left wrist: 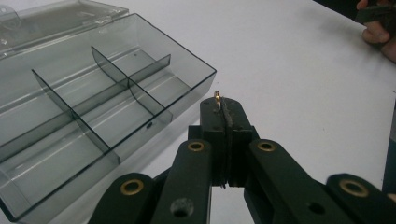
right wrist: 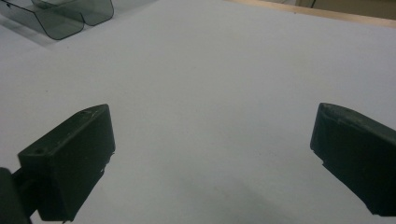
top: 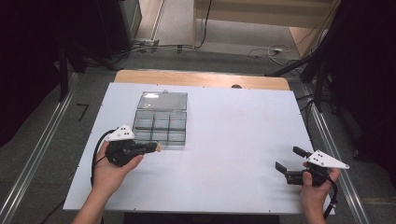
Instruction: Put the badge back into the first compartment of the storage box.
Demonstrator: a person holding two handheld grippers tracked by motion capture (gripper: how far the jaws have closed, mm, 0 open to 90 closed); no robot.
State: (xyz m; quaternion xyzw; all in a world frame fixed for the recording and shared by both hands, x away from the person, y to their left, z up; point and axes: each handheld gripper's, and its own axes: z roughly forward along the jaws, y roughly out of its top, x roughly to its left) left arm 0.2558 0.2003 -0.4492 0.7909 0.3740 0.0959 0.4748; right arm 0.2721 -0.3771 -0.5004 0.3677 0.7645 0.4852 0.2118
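Pinching a tiny brass-coloured piece (left wrist: 217,96) between clenched jaws, the left gripper (left wrist: 223,108) sits just beside the near corner of the box (left wrist: 93,100), aimed along the table rather than down. The piece shows as a glint poking past the tips, too small to name; it may be a pin or a small screw. It is gripped right at the ends of the jaws, probably so it can be let go cleanly into one cell without the jaws catching a divider.

In the high view the left gripper (top: 152,148) rests low by the box's front edge (top: 159,140), the hand wrapped round its body. The box is clear smoky plastic split into six cells, all looking empty, with its lid (top: 162,100) thrown back flat on the far side so the cells are open from above.

The right gripper (top: 289,164) waits well apart at the table's (top: 233,126) right side, jaws spread wide and holding nothing. Its own view looks across bare white surface between the two pads, with a corner of the box (right wrist: 65,21) far off. Parked there, it keeps clear of the left hand's path.
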